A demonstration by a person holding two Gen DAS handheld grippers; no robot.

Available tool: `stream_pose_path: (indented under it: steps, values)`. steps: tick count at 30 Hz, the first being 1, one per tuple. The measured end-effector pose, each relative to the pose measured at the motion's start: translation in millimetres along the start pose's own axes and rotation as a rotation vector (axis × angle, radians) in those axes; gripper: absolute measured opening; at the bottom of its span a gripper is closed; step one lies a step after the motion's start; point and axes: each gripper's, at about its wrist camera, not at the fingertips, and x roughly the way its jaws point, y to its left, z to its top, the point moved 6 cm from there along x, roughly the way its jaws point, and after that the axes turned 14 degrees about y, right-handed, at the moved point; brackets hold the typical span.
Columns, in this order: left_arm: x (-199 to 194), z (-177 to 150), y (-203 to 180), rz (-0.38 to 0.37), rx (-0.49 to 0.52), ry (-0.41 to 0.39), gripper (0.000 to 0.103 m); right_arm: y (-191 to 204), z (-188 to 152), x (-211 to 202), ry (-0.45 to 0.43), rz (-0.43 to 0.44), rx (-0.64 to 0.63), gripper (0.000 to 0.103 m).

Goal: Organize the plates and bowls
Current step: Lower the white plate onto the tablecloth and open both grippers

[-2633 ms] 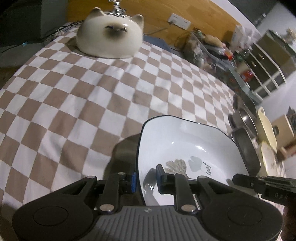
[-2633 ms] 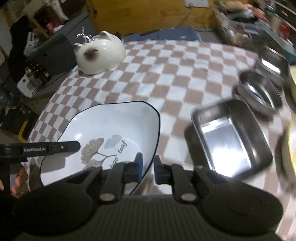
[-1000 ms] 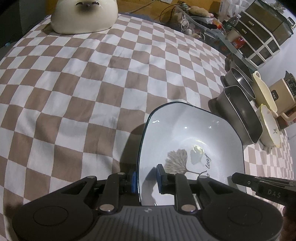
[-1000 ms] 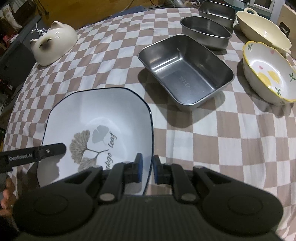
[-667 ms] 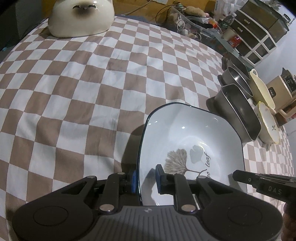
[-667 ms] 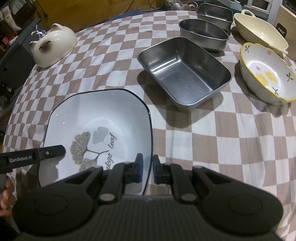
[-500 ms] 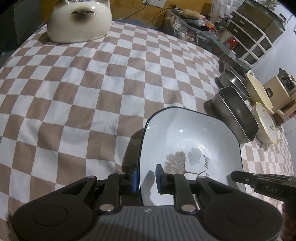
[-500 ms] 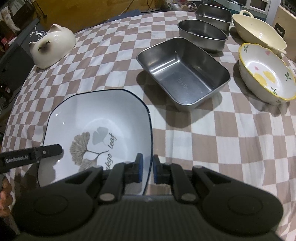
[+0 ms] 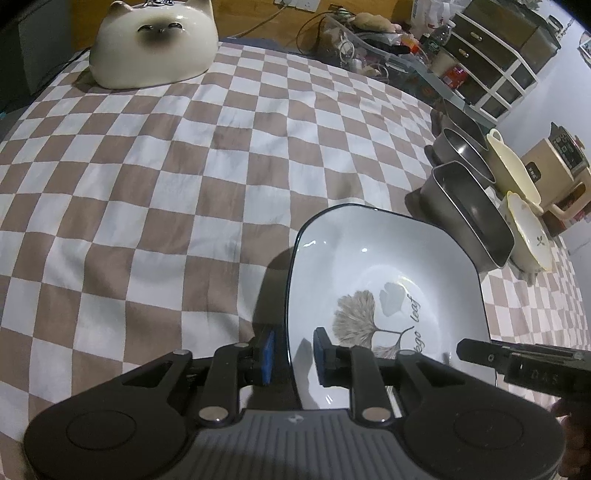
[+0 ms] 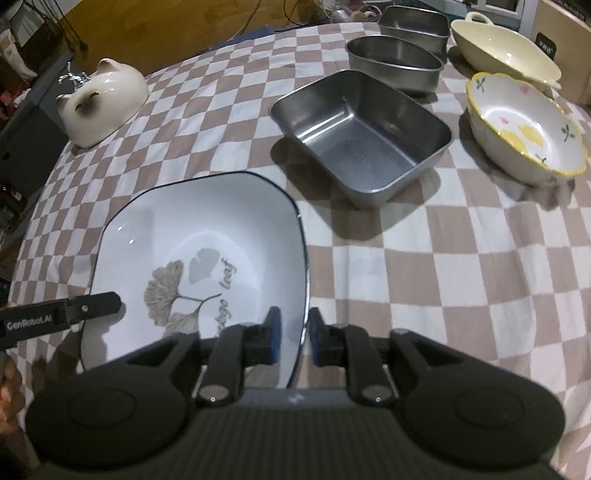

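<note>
A white square plate (image 9: 384, 273) with a dark rim and a ginkgo leaf print is held over the checkered cloth by both grippers. My left gripper (image 9: 291, 354) is shut on its left rim. My right gripper (image 10: 293, 338) is shut on its right rim; the plate (image 10: 207, 251) fills the lower left of the right wrist view. A steel rectangular tray (image 10: 362, 136), a steel oval bowl (image 10: 395, 62), another steel tray (image 10: 413, 22), a cream handled bowl (image 10: 506, 48) and a yellow-rimmed flowered bowl (image 10: 524, 125) stand to the right.
A cat-shaped ceramic piece (image 9: 155, 40) sits at the far left corner of the table (image 9: 147, 184); it also shows in the right wrist view (image 10: 103, 99). Clutter and drawer units (image 9: 498, 55) stand beyond the far edge. A beige appliance (image 9: 554, 162) stands at right.
Both grippers have carried the plate across the table, and it now hangs lower, near the steel tray. The grip on both rims is unchanged.
</note>
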Motion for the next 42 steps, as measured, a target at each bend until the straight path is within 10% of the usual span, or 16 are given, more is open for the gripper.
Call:
stream_pose_path:
  steps: [16, 19, 42]
  values:
    - [-7, -7, 1, 0.052, 0.011, -0.016, 0.102, 2, -4, -6, -0.035, -0.041, -0.052, 0.089]
    - [-9, -7, -4, 0.070, 0.025, -0.022, 0.103, 3, -7, -13, -0.072, -0.052, -0.069, 0.102]
    - [-26, 30, -116, 0.151, -0.026, -0.238, 0.103, -123, 29, -107, -0.320, -0.055, -0.096, 0.103]
